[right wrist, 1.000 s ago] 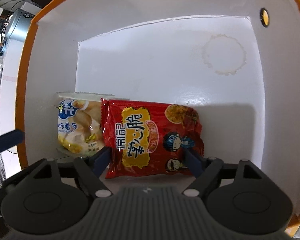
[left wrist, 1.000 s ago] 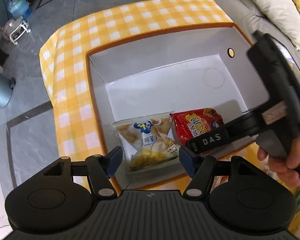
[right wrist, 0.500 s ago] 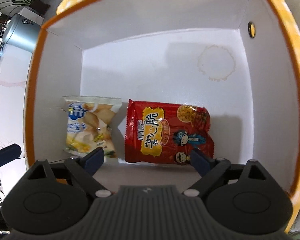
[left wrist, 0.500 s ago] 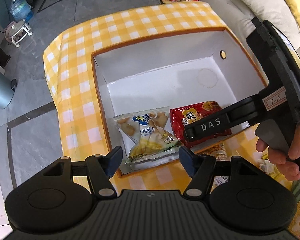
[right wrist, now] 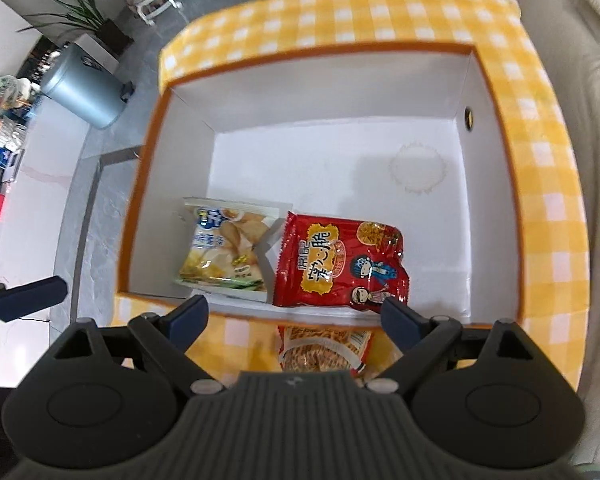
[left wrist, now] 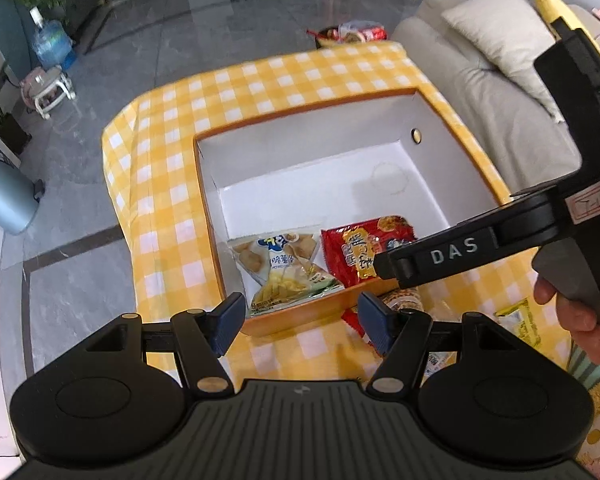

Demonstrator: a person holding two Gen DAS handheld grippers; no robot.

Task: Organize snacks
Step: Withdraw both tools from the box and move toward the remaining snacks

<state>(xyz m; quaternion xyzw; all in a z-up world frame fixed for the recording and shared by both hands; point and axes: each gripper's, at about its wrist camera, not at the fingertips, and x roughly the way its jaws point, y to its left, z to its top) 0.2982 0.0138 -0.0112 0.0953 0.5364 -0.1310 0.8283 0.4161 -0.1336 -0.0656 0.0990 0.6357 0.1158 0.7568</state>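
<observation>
- Left wrist view: the left hand-held gripper (left wrist: 302,322) hangs with its jaws apart and nothing between them, above the near edge of the box (left wrist: 300,120).
- The box is white inside with an orange rim, and sits on a surface covered by a yellow-and-white checked cloth (left wrist: 160,184).
- Two snack packs lie flat on the box floor against its near wall: a pale potato-chip bag (left wrist: 284,270) on the left and a red snack bag (left wrist: 360,244) just beside it on the right, their edges close or touching.
- The right hand-held gripper (left wrist: 392,268), marked "DAS", reaches in from the right over the red bag; a person's hand (left wrist: 580,312) grips its handle.
- More packets lie on the cloth in front of the box, among them a noodle-pattern packet (left wrist: 404,300) just outside the near wall.
- Right wrist view: the right hand-held gripper (right wrist: 294,316) is released, its jaws spread wide and empty, above the box's near rim (right wrist: 500,168).
- Here the potato-chip bag (right wrist: 224,252) and the red snack bag (right wrist: 340,268) lie side by side in the near-left part of the box; the rest of its floor is bare.
- A noodle-pattern packet (right wrist: 320,350) shows on the cloth (right wrist: 548,220) between the fingers, outside the box.
- A sofa (left wrist: 480,92) with cushions stands to the right of the surface.
</observation>
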